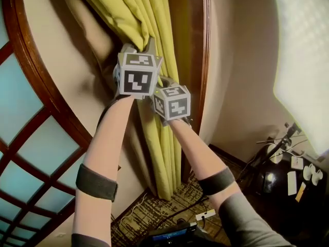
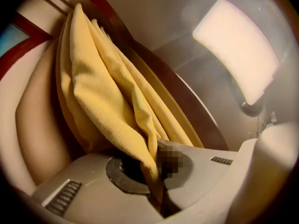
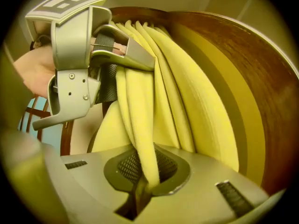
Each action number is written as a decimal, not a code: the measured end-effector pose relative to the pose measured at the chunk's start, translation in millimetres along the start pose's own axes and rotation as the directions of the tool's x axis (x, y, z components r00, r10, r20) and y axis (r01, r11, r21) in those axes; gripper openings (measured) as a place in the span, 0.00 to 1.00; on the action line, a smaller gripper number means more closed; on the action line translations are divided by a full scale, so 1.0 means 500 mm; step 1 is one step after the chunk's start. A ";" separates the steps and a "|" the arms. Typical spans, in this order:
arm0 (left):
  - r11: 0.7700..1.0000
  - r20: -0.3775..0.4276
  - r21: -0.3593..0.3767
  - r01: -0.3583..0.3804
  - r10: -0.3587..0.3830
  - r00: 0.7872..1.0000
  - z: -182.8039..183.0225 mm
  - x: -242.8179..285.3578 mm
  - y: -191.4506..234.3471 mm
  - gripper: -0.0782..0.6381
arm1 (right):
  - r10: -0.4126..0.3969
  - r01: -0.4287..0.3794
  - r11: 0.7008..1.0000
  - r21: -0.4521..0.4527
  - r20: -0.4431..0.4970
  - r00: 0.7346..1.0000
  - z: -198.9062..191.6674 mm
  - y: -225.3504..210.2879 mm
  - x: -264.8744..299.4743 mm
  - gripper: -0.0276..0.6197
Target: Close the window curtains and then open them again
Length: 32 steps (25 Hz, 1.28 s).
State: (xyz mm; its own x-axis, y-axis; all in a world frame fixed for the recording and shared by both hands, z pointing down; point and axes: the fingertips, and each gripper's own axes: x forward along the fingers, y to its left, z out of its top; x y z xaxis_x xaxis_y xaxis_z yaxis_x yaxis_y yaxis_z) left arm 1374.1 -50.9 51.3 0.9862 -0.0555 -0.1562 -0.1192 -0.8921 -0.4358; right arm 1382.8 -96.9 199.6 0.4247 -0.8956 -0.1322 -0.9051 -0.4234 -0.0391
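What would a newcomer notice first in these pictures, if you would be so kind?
The pleated yellow-green fabric curtain, bunched against the dark curved wooden frame at top centre, stands out first. The left gripper and the right gripper are both shut on its folds, the left one higher in the head view. At left is a window of blue-green panes in dark wooden lattice.

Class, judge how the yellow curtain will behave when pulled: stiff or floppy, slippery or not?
Probably floppy: the curtain hangs in soft folds, bunching where the left gripper and right gripper pinch it. Its textured weave likely resists slipping between shut jaws.
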 end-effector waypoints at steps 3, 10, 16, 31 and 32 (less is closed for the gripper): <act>0.999 0.004 -0.026 0.036 -0.036 0.999 0.009 0.018 -0.015 0.11 | -0.028 0.029 0.999 0.015 -0.007 1.000 0.006 -0.033 -0.002 0.09; 0.998 -0.002 -0.055 0.014 -0.014 1.000 -0.008 -0.011 0.006 0.12 | -0.022 0.022 1.000 -0.004 -0.026 0.999 -0.006 -0.016 -0.003 0.09; 0.997 -0.018 -0.075 -0.019 0.017 1.000 -0.034 -0.075 0.032 0.12 | 0.006 -0.007 0.999 -0.035 -0.044 0.999 -0.029 0.045 -0.008 0.09; 0.997 -0.063 -0.069 -0.033 0.029 0.998 -0.124 -0.451 0.088 0.32 | 0.034 -0.049 0.979 -0.198 -0.080 0.996 -0.125 0.363 -0.110 0.29; 0.996 -0.057 -0.077 -0.043 0.039 0.998 -0.128 -0.491 0.099 0.32 | 0.041 -0.056 0.977 -0.206 -0.077 0.996 -0.128 0.398 -0.124 0.34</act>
State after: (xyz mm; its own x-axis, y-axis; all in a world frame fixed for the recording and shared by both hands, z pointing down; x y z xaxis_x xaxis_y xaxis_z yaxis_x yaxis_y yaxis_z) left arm 1133.7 -110.4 124.9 0.9857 -0.1157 -0.1227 -0.1528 -0.9208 -0.3589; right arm 1177.9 -134.5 263.4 0.3877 -0.9200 -0.0568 -0.9038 -0.3915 0.1728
